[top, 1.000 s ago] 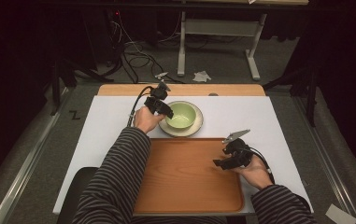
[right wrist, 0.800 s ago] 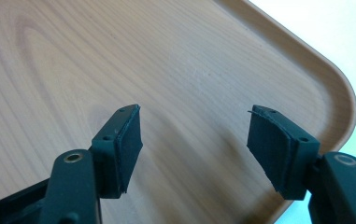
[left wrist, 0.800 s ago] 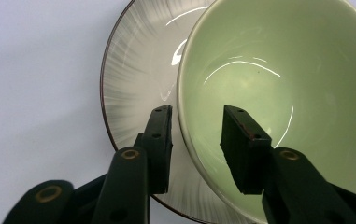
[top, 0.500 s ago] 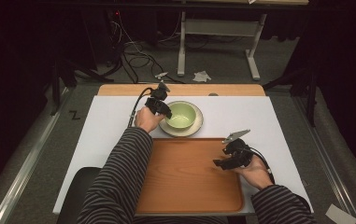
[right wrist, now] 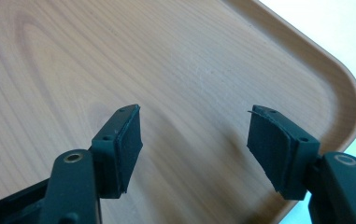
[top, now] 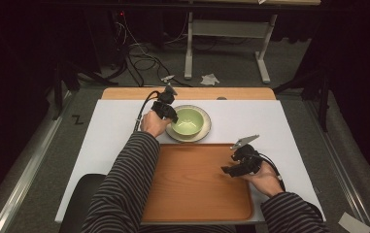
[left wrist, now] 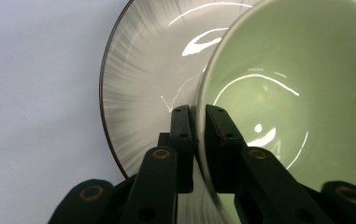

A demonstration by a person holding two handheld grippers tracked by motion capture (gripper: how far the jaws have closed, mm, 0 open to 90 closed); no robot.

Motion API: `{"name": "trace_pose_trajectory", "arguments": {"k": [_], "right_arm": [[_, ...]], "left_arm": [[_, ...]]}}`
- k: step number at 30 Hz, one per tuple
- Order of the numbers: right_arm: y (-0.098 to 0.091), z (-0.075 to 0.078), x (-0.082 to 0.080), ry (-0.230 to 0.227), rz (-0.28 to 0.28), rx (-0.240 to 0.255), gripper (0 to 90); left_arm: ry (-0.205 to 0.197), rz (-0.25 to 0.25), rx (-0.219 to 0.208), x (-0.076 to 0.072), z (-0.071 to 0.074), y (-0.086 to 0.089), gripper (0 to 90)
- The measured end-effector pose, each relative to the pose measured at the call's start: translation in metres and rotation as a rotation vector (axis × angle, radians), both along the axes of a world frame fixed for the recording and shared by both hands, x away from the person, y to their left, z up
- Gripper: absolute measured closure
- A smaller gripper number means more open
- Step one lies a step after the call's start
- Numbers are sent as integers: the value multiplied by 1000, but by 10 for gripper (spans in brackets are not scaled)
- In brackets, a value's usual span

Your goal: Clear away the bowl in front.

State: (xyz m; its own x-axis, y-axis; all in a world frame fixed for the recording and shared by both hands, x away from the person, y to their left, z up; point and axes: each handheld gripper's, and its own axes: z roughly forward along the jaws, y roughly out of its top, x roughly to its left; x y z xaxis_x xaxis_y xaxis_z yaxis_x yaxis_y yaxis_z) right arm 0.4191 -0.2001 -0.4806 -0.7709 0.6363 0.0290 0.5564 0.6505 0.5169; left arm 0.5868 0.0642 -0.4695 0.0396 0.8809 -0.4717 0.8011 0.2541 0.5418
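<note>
A pale green bowl [top: 188,121] stands on a grey striped plate [top: 204,133] at the middle of the white table, just beyond the wooden tray [top: 197,184]. My left gripper [top: 172,115] has just been closing and is now shut on the bowl's left rim. In the left gripper view its jaws pinch the rim [left wrist: 198,126], one pad outside and one inside the green bowl [left wrist: 297,102], over the plate [left wrist: 143,84]. My right gripper [top: 233,165] hovers open over the tray's right part; nothing lies between its fingertips [right wrist: 194,140].
The wooden tray [right wrist: 73,60] fills the near middle of the white table top [top: 114,131]; its raised rim [right wrist: 348,98] curves close by the right gripper. A wooden strip [top: 124,93] runs along the table's far edge. Cables and a desk frame stand on the floor beyond.
The left gripper's jaws have closed onto the bowl's rim. Both hands have stayed where they were.
</note>
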Motion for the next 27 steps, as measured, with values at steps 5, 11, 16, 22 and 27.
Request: {"name": "trace_pose_trajectory", "arguments": {"k": [5, 11, 16, 22, 27], "right_arm": [[0, 1, -1, 2, -7, 4, 367], [0, 0, 0, 4, -2, 3, 367], [0, 1, -1, 1, 0, 2, 367], [0, 0, 0, 4, -2, 4, 367], [0, 0, 0, 2, 0, 4, 367]], "left_arm": [[-2, 8, -1, 1, 0, -1, 839], [-7, 4, -7, 2, 0, -2, 846], [3, -58, -8, 0, 4, 2, 841], [-21, -14, -46, 0, 6, -1, 834], [-32, -10, -70, -1, 11, -1, 834]]}}
